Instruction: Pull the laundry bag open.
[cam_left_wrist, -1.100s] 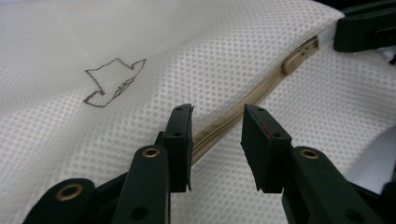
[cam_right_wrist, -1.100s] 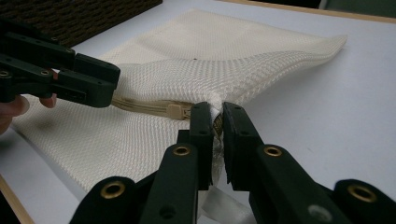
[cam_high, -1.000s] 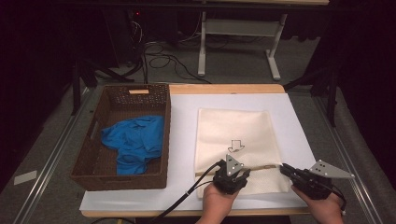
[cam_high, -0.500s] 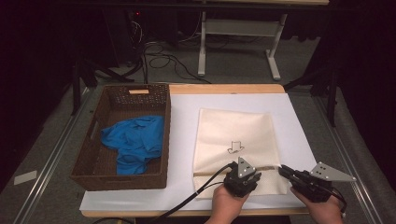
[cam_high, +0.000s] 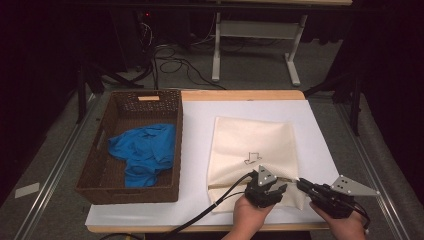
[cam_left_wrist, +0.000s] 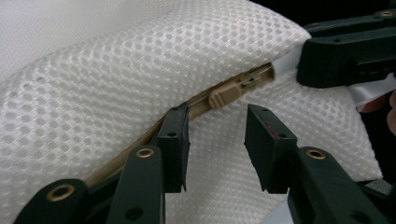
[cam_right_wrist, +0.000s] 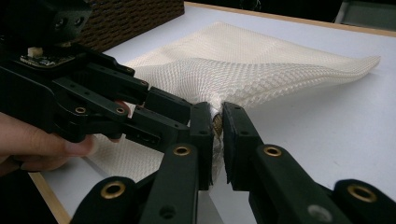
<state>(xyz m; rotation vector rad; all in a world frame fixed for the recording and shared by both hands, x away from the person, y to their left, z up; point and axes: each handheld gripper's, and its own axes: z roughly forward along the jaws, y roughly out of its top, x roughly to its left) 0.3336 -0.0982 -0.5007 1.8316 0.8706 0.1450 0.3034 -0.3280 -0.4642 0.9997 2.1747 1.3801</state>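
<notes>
Mesh bag (cam_high: 252, 150) lies low and right of middle on the counter (cam_high: 200, 120) | left gripper (cam_high: 266, 191) has slid right to the zipper pull (cam_left_wrist: 223, 95), jaws apart, nothing held | right gripper (cam_high: 302, 184) pinches the bag's corner | likely opening the zipper | small dark mark, no readable words.

Mesh bag (cam_high: 252, 150) near corner hidden by grippers, blue cloth (cam_high: 145, 150) partly behind basket (cam_high: 100, 187) wall
</notes>
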